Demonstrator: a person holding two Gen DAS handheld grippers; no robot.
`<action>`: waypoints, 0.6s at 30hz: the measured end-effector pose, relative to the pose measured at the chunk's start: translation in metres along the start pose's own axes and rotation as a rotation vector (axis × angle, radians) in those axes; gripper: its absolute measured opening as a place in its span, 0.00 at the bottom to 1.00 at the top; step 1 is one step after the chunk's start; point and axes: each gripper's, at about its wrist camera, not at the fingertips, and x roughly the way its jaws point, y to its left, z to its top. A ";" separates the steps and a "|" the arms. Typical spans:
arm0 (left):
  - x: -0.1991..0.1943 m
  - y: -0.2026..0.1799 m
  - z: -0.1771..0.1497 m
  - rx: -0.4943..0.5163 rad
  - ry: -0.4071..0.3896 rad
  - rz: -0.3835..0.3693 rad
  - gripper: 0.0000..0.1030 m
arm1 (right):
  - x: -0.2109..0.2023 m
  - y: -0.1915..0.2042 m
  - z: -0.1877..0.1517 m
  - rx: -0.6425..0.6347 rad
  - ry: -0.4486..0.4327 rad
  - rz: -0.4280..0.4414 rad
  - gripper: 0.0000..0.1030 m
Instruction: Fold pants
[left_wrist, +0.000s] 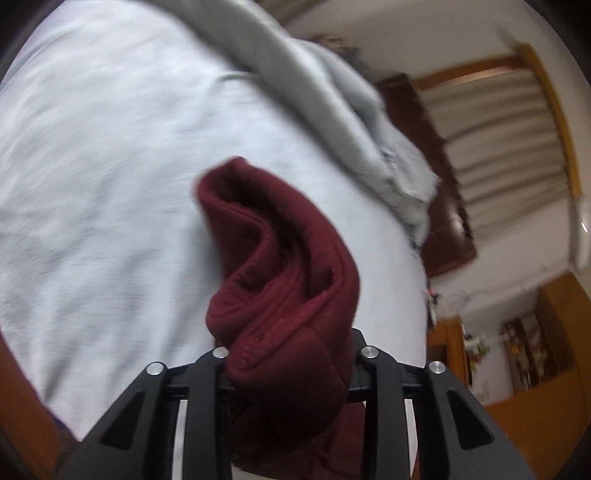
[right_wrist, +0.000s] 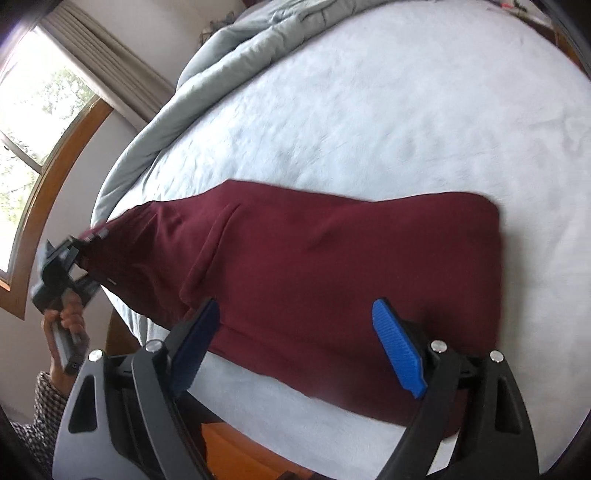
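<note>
The maroon pants (right_wrist: 332, 266) lie lengthwise on the pale bed sheet (right_wrist: 369, 129), folded into a long band. My left gripper (left_wrist: 288, 369) is shut on one end of the pants (left_wrist: 280, 280), which bunches up between its fingers and hides the pads. In the right wrist view the left gripper (right_wrist: 86, 251) holds that end lifted off the bed's left edge. My right gripper (right_wrist: 295, 325) is open, its blue pads (right_wrist: 397, 350) spread wide just above the near edge of the pants, holding nothing.
A grey-green duvet (right_wrist: 229, 62) is piled along the far side of the bed. A window with curtains (right_wrist: 55, 110) is at left. The wooden bed frame (right_wrist: 236, 446) shows below the sheet. Wooden shelves (left_wrist: 535, 350) stand by the wall.
</note>
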 end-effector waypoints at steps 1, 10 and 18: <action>0.001 -0.015 -0.003 0.036 0.001 -0.013 0.30 | -0.005 -0.003 -0.001 0.005 -0.005 -0.002 0.82; 0.042 -0.152 -0.074 0.468 0.142 -0.042 0.30 | -0.033 -0.041 -0.014 0.094 -0.065 0.035 0.82; 0.093 -0.175 -0.149 0.650 0.289 0.058 0.30 | -0.035 -0.045 -0.019 0.076 -0.087 0.106 0.82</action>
